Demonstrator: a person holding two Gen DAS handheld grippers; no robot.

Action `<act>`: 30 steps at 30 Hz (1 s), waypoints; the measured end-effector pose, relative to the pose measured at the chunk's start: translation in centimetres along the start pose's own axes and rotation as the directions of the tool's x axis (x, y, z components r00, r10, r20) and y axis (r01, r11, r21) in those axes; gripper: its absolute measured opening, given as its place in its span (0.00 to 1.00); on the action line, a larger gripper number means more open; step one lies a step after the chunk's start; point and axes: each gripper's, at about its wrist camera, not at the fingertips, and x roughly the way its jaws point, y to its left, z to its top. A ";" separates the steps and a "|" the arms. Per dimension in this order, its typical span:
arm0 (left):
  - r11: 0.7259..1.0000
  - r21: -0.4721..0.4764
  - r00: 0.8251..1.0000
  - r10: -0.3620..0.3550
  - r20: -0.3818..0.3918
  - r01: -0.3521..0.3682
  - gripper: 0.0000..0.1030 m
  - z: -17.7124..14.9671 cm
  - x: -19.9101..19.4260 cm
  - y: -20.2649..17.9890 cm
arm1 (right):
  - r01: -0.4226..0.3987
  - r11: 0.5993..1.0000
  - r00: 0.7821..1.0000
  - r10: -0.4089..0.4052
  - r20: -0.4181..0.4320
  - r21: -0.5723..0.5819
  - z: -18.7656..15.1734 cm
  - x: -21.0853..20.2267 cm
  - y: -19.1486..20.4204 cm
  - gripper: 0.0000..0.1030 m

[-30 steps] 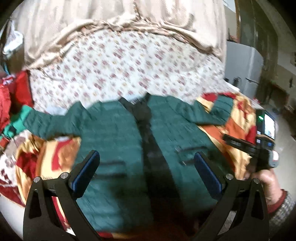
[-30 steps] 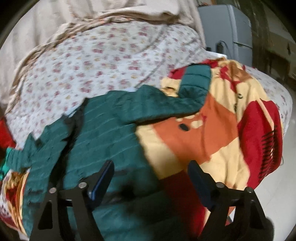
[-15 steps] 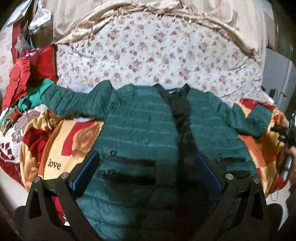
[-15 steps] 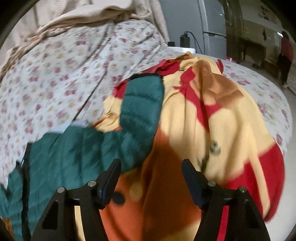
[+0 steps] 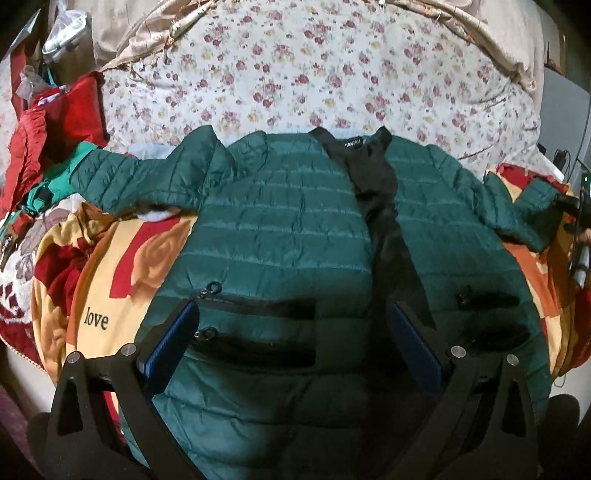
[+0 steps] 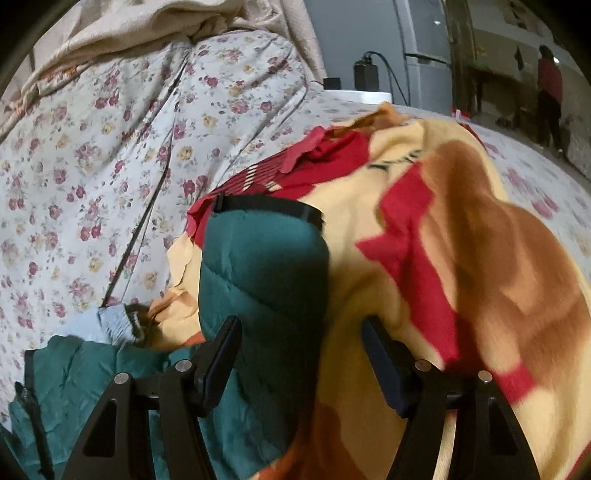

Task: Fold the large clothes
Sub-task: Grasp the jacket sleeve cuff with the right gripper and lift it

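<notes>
A dark green quilted jacket lies face up and spread out on a yellow, red and orange blanket, its black front strip running down the middle. My left gripper is open and empty, hovering over the jacket's lower front by the pocket zips. My right gripper is open, with its jaws on either side of the jacket's right sleeve near the black cuff. The right gripper also shows at the far right edge of the left wrist view.
A floral sheet covers the bed behind the jacket. Red clothes are piled at the left. A grey cabinet with a charger stands beyond the bed at the right. A beige cover is bunched at the head.
My left gripper has pulled back and swung left, so the whole jacket is now in view. My right gripper has moved right along the sleeve and closer to the cuff.
</notes>
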 end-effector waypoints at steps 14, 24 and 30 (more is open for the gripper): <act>0.999 -0.021 0.999 -0.032 0.026 0.033 0.99 -0.3 -1.3 1.3 | 0.017 0.995 0.999 -0.021 0.045 0.099 3.5 -5.3 -1.8 0.06; 0.992 -0.118 0.997 -0.035 0.063 0.042 0.99 -0.5 -2.1 5.0 | -0.125 0.991 0.978 0.131 0.162 -0.049 5.8 -15.5 5.8 0.06; 0.986 -0.167 0.996 -0.010 0.084 0.024 0.99 -0.9 -1.9 7.5 | -0.302 0.927 0.937 0.332 0.112 -0.222 2.1 -19.1 16.7 0.06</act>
